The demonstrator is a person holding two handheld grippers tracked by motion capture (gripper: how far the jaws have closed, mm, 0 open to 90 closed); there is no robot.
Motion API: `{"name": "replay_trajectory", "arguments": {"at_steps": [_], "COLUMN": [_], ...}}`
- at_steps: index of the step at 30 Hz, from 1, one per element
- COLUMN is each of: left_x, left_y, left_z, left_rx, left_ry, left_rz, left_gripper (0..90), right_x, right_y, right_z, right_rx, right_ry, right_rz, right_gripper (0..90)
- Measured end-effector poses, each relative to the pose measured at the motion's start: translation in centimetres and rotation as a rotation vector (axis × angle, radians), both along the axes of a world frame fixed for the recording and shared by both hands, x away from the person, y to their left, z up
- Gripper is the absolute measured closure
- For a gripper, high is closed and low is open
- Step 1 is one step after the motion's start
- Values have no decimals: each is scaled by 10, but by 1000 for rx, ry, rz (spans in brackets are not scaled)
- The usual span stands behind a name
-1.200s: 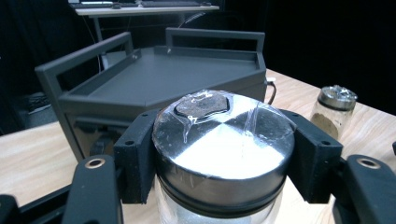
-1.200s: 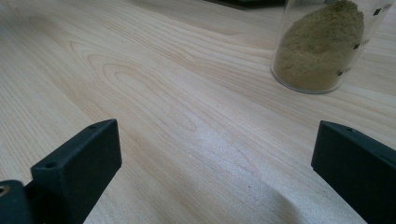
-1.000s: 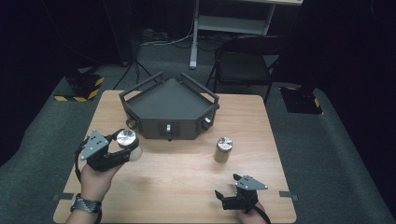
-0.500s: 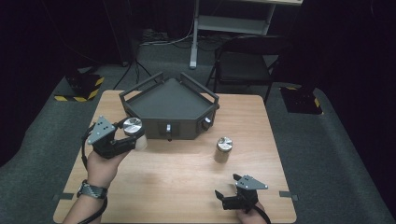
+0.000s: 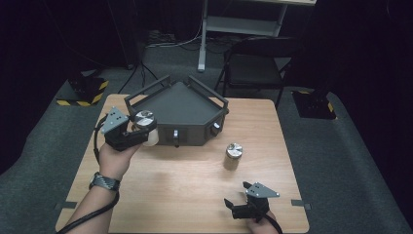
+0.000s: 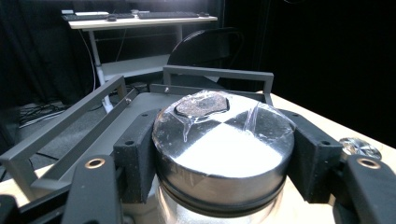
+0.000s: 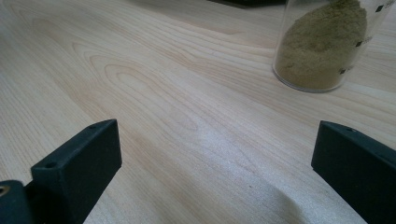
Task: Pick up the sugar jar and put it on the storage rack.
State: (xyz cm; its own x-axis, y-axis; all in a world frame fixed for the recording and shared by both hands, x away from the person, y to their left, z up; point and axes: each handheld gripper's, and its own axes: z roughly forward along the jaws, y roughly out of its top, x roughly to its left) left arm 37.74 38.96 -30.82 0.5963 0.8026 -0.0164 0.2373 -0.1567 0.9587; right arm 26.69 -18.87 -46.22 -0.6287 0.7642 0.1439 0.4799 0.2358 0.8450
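The wooden table [image 5: 185,180] is seen from high above. The table's wood [image 7: 187,93] is seen again very close by the right gripper view.

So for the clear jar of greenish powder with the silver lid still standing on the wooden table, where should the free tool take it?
Probably across the clear glass jar just below its silver metal lid, coming in level from the near side where the open right tool rests. The jar stands upright and alone; its round wall suits two opposed pads.

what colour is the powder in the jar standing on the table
Olive-tan, a greenish brown; the jar shows it best in the right gripper view.
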Motion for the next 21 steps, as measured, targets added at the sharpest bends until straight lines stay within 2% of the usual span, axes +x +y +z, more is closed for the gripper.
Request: {"name": "replay_trajectory", "arguments": {"at_steps": [5, 9, 13, 21], "left_x": [13, 21, 28, 47], "left_y": [-3, -3, -6, -8], "left_z": [3, 4, 7, 11], "left_rx": [0, -25, -24, -34], "left_ry": [3, -2, -10, 1], "left_rz": [-1, 0, 7, 24], "left_gripper": [348, 348, 348, 348], "right_x": [1, 1, 1, 1], "right_y": [-1, 0, 0, 0], "right_z": [0, 1, 0, 1], "right_rx": [4, 3, -1, -5], "right_ry": [3, 9, 3, 0], "right_rz": [3, 3, 8, 14], "right_gripper": [12, 12, 12, 12]}}
